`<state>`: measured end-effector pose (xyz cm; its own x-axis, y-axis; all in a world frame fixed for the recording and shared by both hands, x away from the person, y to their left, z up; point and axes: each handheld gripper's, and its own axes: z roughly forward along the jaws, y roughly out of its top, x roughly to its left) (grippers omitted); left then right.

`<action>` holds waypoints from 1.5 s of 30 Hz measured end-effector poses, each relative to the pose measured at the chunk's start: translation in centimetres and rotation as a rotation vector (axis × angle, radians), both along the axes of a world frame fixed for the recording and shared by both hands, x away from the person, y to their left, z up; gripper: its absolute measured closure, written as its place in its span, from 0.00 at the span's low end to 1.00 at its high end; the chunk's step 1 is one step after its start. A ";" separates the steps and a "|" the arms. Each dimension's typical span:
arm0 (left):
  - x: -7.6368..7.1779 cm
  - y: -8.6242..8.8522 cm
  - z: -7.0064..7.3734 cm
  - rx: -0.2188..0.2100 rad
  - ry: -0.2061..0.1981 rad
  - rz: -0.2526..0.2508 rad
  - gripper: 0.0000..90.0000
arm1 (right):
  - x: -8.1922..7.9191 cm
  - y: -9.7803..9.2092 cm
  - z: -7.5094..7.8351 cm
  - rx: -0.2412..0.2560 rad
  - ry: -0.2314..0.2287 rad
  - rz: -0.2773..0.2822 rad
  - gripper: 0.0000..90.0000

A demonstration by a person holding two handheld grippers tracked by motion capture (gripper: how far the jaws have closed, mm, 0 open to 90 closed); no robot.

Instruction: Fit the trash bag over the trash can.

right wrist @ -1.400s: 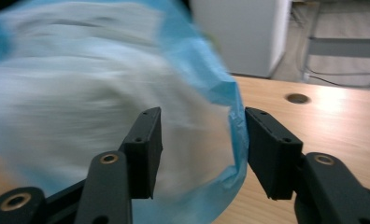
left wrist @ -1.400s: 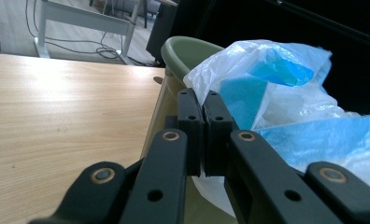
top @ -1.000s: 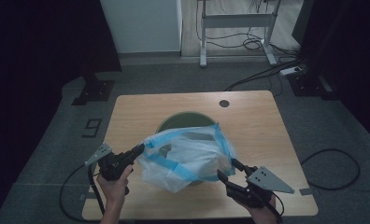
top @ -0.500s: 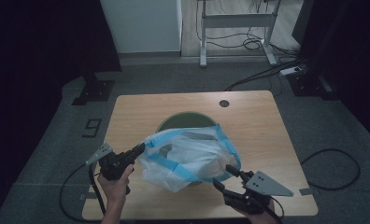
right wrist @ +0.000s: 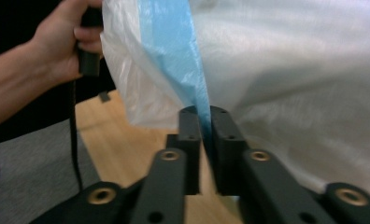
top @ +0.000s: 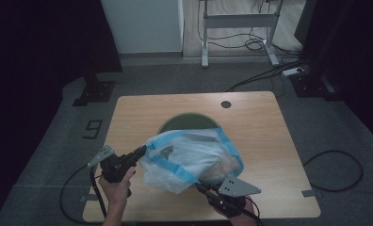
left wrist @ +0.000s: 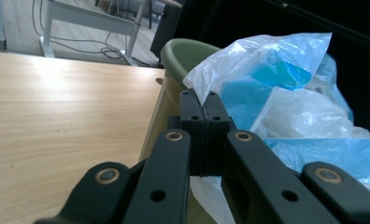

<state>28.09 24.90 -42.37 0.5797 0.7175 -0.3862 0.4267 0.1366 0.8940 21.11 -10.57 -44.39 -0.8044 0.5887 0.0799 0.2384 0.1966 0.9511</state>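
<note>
High view: a white plastic bag (top: 189,160) with blue bands hangs stretched between the two claws above the near half of the tabletop (top: 264,127), partly covering a green bin (top: 184,123) set into the wood. The left claw (top: 140,153) pinches the bag's left edge; in the left gripper view its jaws are pressed together on the film. The right claw (right wrist: 205,116) is clamped on a blue strip at the bag's near right corner.
</note>
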 end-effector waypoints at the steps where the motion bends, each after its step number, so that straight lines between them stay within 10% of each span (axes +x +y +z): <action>1: 0.0 0.1 -0.1 0.004 0.004 0.001 0.99 | 0.2 -0.1 -0.5 -0.004 0.017 0.007 0.97; 18: 1.3 0.1 -1.4 0.049 0.065 0.008 0.97 | 3.9 -1.6 -6.3 -0.105 0.127 -0.039 0.96; 26: -0.5 -0.1 1.0 0.074 -0.088 -0.016 0.52 | 3.3 -2.0 -4.9 -0.108 0.077 -0.039 0.92; 33: 0.5 -2.3 3.4 0.171 -0.120 -0.112 0.32 | 3.1 -1.9 -4.3 -0.105 0.069 -0.039 0.89; 36: 1.4 -3.7 4.0 0.240 -0.120 -0.134 0.34 | 2.9 -1.8 -4.4 -0.105 0.065 -0.039 0.85; 39: 2.2 -4.8 4.2 0.324 -0.103 -0.114 0.61 | 2.2 -1.8 -4.2 -0.094 0.040 -0.043 0.69; 45: 2.9 -4.9 4.3 0.287 -0.074 -0.075 0.93 | -0.9 -2.8 -1.5 -0.043 -0.057 -0.046 0.53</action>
